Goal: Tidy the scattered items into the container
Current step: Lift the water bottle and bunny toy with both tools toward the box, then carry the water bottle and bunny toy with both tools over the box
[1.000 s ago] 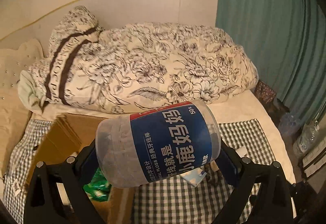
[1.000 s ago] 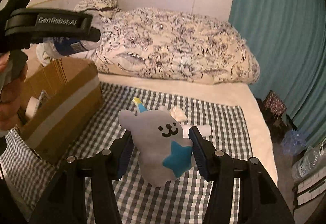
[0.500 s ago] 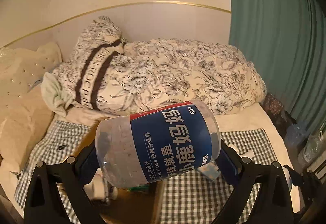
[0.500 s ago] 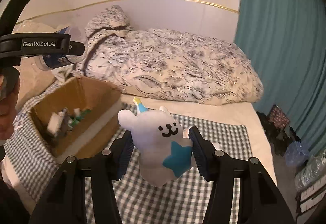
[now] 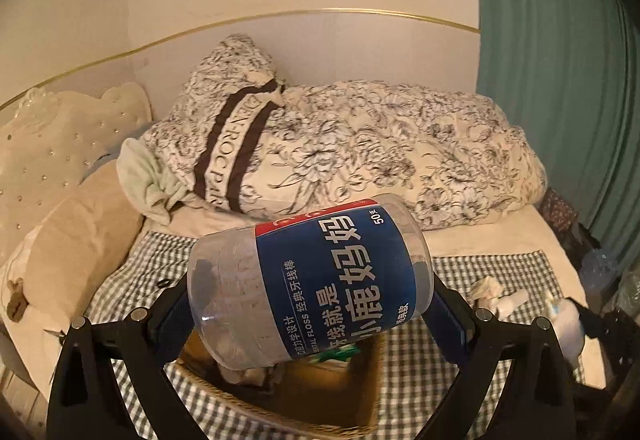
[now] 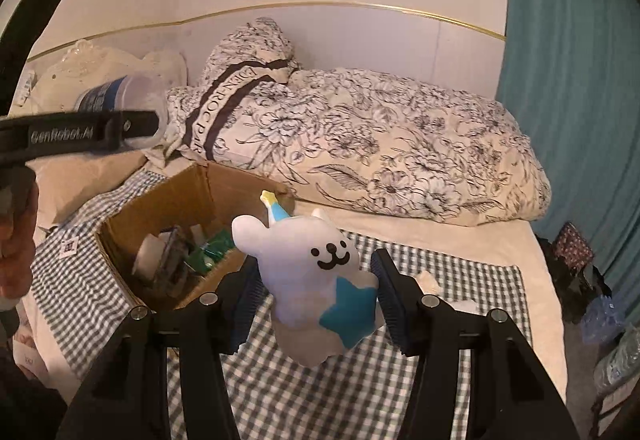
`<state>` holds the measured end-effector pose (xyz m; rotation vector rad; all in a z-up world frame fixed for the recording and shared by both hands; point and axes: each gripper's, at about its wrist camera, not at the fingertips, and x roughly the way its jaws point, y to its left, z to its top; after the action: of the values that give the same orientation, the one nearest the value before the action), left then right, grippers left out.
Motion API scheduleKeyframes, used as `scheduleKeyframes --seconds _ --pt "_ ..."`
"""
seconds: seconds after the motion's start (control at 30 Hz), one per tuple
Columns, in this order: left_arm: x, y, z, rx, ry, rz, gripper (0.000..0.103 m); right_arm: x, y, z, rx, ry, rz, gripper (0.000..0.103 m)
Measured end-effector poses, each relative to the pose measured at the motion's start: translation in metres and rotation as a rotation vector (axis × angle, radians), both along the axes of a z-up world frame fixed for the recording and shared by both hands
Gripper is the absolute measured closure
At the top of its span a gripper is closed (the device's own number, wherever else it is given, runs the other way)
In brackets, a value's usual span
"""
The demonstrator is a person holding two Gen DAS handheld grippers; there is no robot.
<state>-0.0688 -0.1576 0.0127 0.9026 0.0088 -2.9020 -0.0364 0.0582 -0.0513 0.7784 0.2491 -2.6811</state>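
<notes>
Left gripper (image 5: pixel 310 314) pinches the floss jar (image 5: pixel 310 280) above the cardboard box (image 6: pixel 168 208); right gripper (image 6: pixel 316 300) clamps the plush toy (image 6: pixel 316 280) beside it. Box already holds several items. Tissue scraps (image 5: pixel 498 294) farther out on the checked cloth (image 5: pixel 500 268) remain uncollected.

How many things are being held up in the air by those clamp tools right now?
2. The left gripper holds a clear jar above the cardboard box. The right gripper holds a plush toy over the checked cloth.

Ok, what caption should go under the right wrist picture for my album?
Right tongs hold a white plush cat beside the open cardboard box on the bed.
</notes>
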Motion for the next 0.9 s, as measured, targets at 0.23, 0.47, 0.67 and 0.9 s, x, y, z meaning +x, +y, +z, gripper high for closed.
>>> scheduleKeyframes --seconds 0.23,0.47,0.67,0.9 --pt "0.005 -0.035 -0.011 -0.013 -0.004 0.056 0.004 -0.008 -0.032 -0.001 -0.012 -0.005 0.057 0.05" --pt "0.007 -0.053 -0.018 -0.036 0.0 0.085 0.004 -0.018 -0.061 -0.005 -0.018 -0.013 0.104 0.05" --pt "0.003 -0.061 -0.025 -0.033 0.013 0.085 0.004 -0.025 -0.077 -0.008 -0.017 -0.017 0.121 0.05" --pt "-0.006 -0.071 -0.038 -0.026 -0.003 0.096 0.004 -0.038 -0.091 -0.015 -0.018 -0.029 0.121 0.05"
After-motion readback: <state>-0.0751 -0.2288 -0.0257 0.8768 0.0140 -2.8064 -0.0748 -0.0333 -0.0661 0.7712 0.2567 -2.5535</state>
